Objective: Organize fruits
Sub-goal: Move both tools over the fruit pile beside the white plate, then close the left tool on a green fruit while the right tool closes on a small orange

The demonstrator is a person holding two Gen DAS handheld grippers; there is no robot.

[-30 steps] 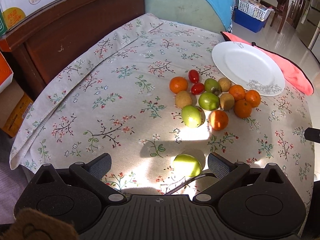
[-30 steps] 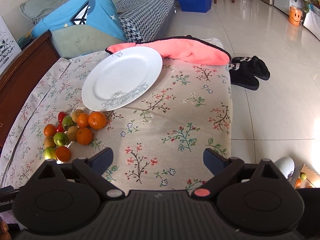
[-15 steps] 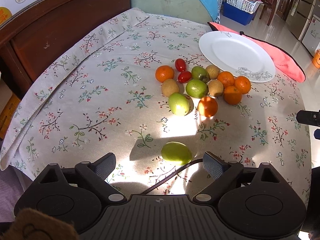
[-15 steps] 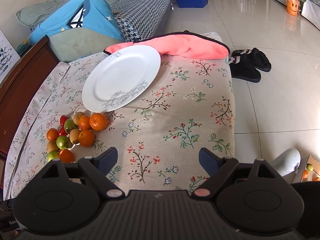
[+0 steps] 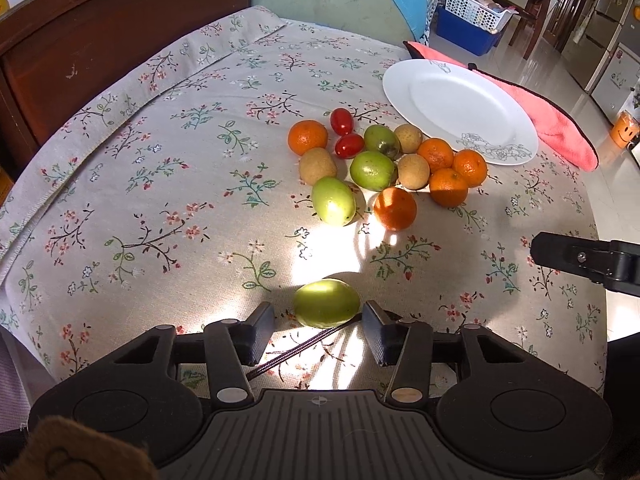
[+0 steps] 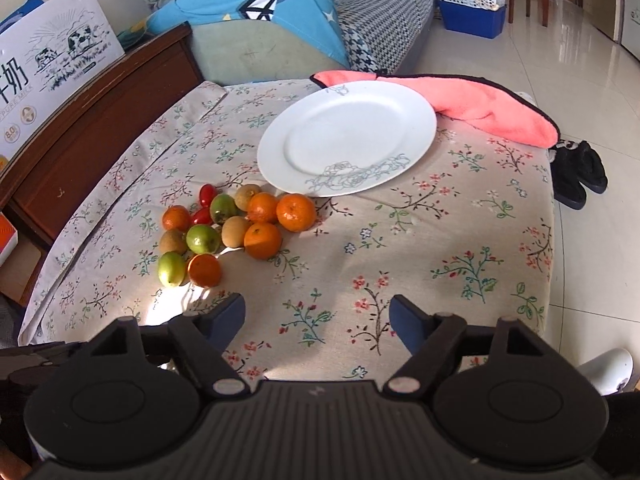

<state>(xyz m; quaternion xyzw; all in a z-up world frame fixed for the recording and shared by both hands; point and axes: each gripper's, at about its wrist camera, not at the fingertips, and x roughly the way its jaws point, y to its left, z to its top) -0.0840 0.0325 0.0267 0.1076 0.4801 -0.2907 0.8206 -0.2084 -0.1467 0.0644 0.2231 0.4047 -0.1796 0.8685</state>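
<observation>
Now: left gripper [image 5: 318,320] jaws just closing about lone green fruit [image 5: 326,308] on floral cloth [image 5: 168,184], seemingly not yet pressing | right gripper [image 6: 318,314] closing too, nothing between | fruit pile [image 5: 380,168] beside white plate [image 5: 460,108] | cord [image 5: 304,348] under left jaws | pink towel [image 6: 492,110] behind plate

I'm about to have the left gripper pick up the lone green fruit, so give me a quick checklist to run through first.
1. Lone green fruit between the left gripper jaws: ok; they have just been closing.
2. Pads pressing on it: not ok, gaps on both sides.
3. Black cord clear of the jaws: not ok, it lies under them.
4. Plate free of fruit: ok.
5. Right gripper empty, beside the pile: ok; its jaws have just been closing.
</observation>
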